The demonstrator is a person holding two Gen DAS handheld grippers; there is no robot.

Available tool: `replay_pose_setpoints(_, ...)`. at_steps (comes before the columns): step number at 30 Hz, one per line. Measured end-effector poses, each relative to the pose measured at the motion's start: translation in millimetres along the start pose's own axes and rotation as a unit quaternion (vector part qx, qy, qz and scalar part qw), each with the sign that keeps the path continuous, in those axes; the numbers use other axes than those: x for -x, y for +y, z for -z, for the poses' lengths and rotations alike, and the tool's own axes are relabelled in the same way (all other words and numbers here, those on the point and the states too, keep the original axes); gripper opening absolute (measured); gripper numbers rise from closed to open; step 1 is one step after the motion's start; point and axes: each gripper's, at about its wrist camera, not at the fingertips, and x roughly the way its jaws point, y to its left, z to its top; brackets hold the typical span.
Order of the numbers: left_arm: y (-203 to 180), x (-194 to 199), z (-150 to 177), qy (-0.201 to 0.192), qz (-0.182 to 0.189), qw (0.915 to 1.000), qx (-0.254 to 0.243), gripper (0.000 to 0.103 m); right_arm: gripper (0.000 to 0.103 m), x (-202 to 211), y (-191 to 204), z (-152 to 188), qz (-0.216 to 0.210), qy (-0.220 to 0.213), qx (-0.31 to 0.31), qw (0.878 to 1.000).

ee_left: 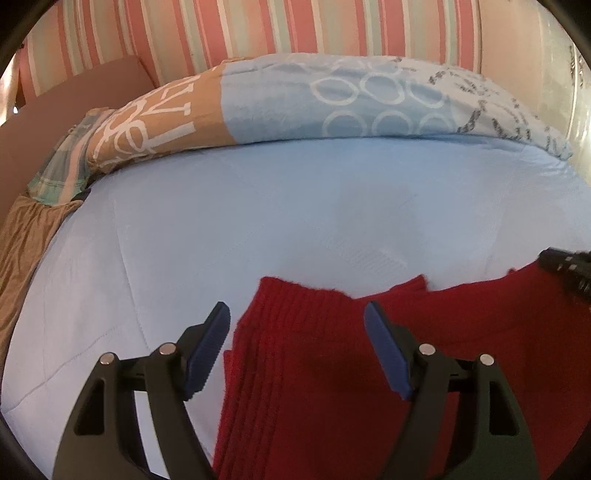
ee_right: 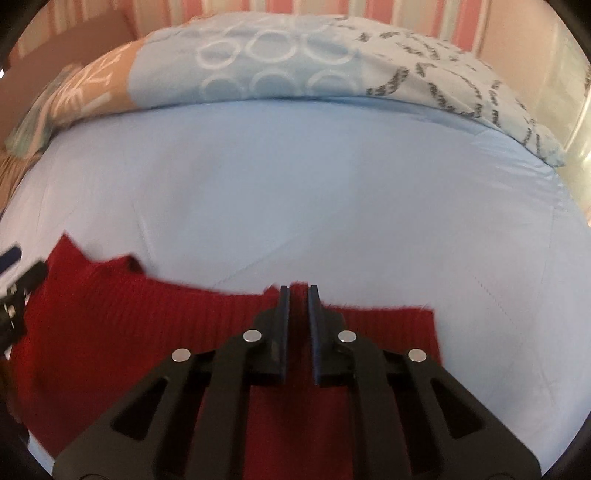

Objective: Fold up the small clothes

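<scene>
Through the left wrist camera, your left gripper [ee_left: 297,319] is hanging wide open over the red knit garment [ee_left: 424,350], its blue ribbed pads [ee_left: 207,350] gripping nothing. The near corner of the garment, a ribbed band with a slightly frayed top edge, is lying right between and just ahead of the fingers, so this hand is needing only to drop onto it. The garment's long axis is running across the view, from this corner off to the right, where the right gripper [ee_left: 565,271] is showing at the frame edge on the far end. The knit is looking thick and soft, lying flat on the smooth pale blue bedsheet [ee_left: 258,206]. A patterned pillow [ee_left: 332,99] is sitting well behind, against a striped wall [ee_left: 258,26].

Through the right wrist camera, your right gripper [ee_right: 295,291] is closed down to a narrow slit, and the garment's top edge [ee_right: 369,314] is sitting in that slit at the fingertips; it is looking pinched, though motion blur is softening the contact. The garment is stretching away to the left towards your left gripper [ee_right: 14,280], with only a short end reaching right of the fingers. The fuzzy edge is suggesting a loose knit that is likely to sag when lifted.
</scene>
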Motion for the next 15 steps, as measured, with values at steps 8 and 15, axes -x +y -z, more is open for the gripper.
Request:
replay_pose_setpoints(8, 16, -32, 15, 0.026, -0.047, 0.9986, 0.005, 0.076, 0.056, 19, -12, 15, -0.021, -0.042, 0.006, 0.999)
replay_pose_setpoints(15, 23, -28, 18, 0.017, -0.069, 0.9974, -0.008, 0.08, 0.065, 24, -8, 50, 0.012, -0.008, 0.098, 0.995)
